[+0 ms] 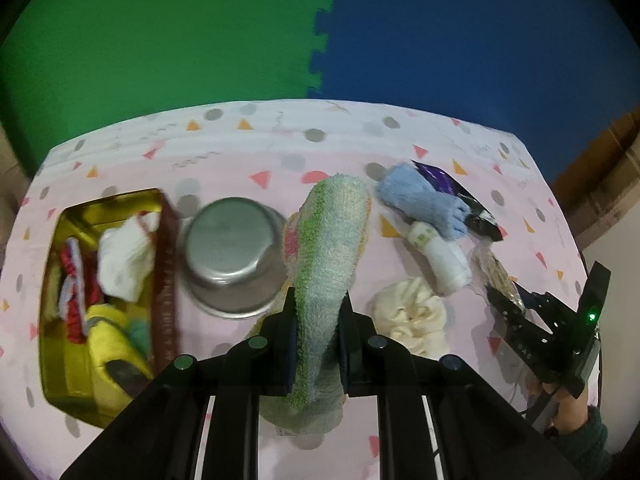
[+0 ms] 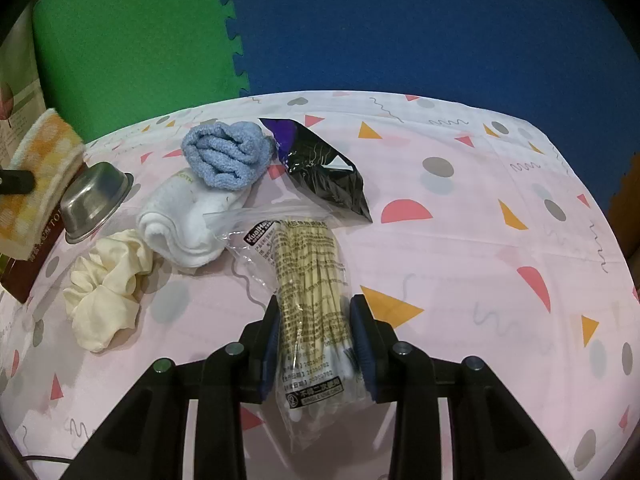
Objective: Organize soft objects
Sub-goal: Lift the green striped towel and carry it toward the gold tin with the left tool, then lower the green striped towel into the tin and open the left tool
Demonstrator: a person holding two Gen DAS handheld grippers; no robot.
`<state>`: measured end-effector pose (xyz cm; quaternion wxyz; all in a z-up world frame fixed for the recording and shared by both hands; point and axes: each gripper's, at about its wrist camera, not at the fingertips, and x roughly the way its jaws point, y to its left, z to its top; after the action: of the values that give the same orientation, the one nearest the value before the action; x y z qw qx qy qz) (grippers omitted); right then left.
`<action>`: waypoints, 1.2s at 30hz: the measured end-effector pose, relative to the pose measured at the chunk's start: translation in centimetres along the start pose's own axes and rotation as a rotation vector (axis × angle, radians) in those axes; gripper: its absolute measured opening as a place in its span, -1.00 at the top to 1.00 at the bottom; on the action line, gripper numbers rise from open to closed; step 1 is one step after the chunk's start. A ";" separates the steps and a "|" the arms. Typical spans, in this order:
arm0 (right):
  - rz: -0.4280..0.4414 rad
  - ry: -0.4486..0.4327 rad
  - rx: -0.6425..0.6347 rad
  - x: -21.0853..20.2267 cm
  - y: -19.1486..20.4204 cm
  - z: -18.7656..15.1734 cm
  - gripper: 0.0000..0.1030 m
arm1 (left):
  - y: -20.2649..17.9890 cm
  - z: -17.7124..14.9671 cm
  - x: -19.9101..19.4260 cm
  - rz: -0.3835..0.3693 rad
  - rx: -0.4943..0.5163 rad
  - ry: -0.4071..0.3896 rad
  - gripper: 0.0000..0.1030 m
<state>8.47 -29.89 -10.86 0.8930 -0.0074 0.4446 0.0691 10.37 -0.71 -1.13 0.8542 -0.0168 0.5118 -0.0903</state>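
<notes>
My left gripper [image 1: 317, 312] is shut on a pastel striped towel [image 1: 332, 240], held above the table beside the gold tin [image 1: 64, 360], which holds several soft items. My right gripper [image 2: 314, 320] is shut on a clear bag of cotton swabs [image 2: 310, 276] lying on the table; it also shows in the left wrist view [image 1: 505, 300]. On the table lie a blue cloth [image 2: 228, 152], a white rolled towel [image 2: 180, 224] and a cream scrunchie [image 2: 106, 292]. The held towel shows at the left edge of the right wrist view [image 2: 44, 168].
An upturned steel bowl [image 1: 232, 256] stands between the tin and the towel. A black and purple packet [image 2: 320, 168] lies behind the swabs. The pink patterned tablecloth [image 2: 480, 240] covers the table. Green and blue foam mats [image 1: 320, 40] stand behind.
</notes>
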 end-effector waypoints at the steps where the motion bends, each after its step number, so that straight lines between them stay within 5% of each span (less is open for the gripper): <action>1: 0.000 0.000 0.000 0.0 0.0 0.0 0.33 | 0.5 -0.1 -0.3 0.010 -0.005 -0.005 0.73; 21: -0.001 0.000 -0.001 0.0 0.0 0.0 0.33 | 14.8 0.6 -3.8 0.267 -0.214 -0.070 0.73; 36: -0.001 0.000 -0.001 0.1 0.0 0.0 0.33 | 21.1 1.7 0.5 0.385 -0.278 -0.010 0.72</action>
<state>8.49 -29.83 -10.92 0.8930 -0.0082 0.4447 0.0688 15.00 19.83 -3.30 0.8476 -0.0368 0.5089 0.1458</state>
